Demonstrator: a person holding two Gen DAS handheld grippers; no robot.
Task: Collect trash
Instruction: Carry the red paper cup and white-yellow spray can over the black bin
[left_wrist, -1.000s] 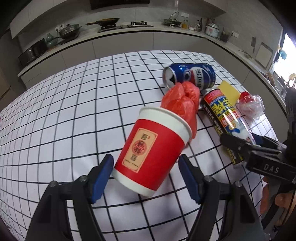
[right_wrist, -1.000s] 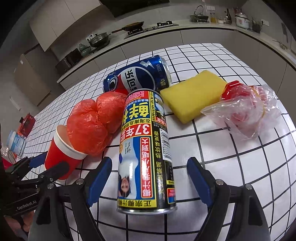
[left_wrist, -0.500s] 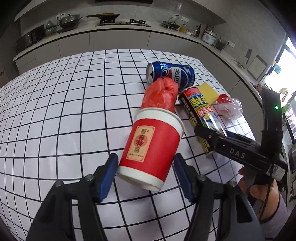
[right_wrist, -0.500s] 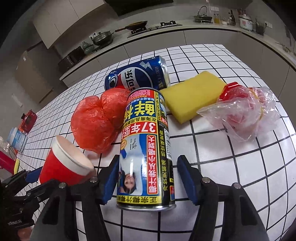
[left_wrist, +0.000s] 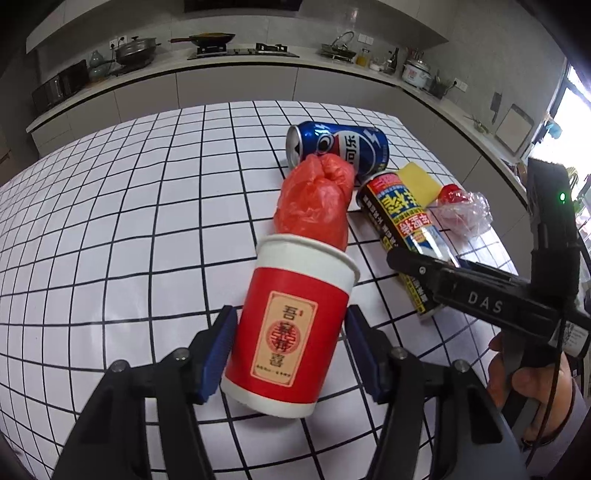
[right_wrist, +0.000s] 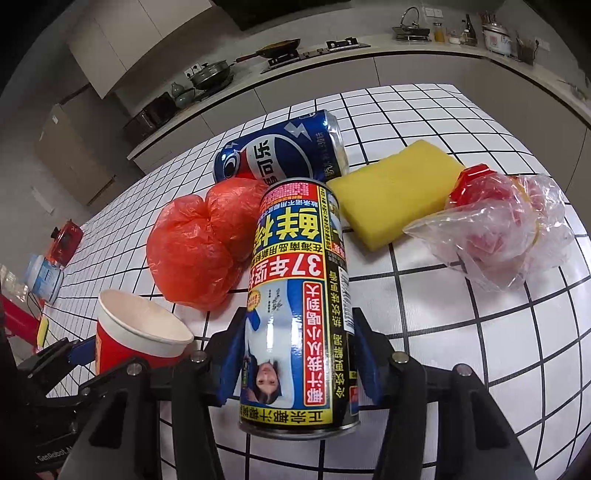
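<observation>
A red paper cup (left_wrist: 291, 325) with a white rim sits tilted between the blue pads of my left gripper (left_wrist: 290, 350). The jaws are closing and both pads touch its sides. The cup (right_wrist: 140, 332) also shows low on the left in the right wrist view. My right gripper (right_wrist: 297, 354) is shut on a tall printed drink can (right_wrist: 299, 295), lying lengthwise on the white tiled table (left_wrist: 110, 221). Behind the cup lies a crumpled red plastic bag (left_wrist: 314, 199), with a blue cola can (left_wrist: 343, 147) on its side beyond it.
A yellow sponge (right_wrist: 395, 192) and a clear plastic bag with red scraps (right_wrist: 498, 229) lie right of the tall can. A white jar (right_wrist: 44, 277) stands far left. A person's hand (left_wrist: 517, 380) holds the right gripper. Kitchen counters run behind the table.
Both grippers' jaws have closed in, the right onto the tall can, the left onto the cup. The cup has drawn away from the red bag.
</observation>
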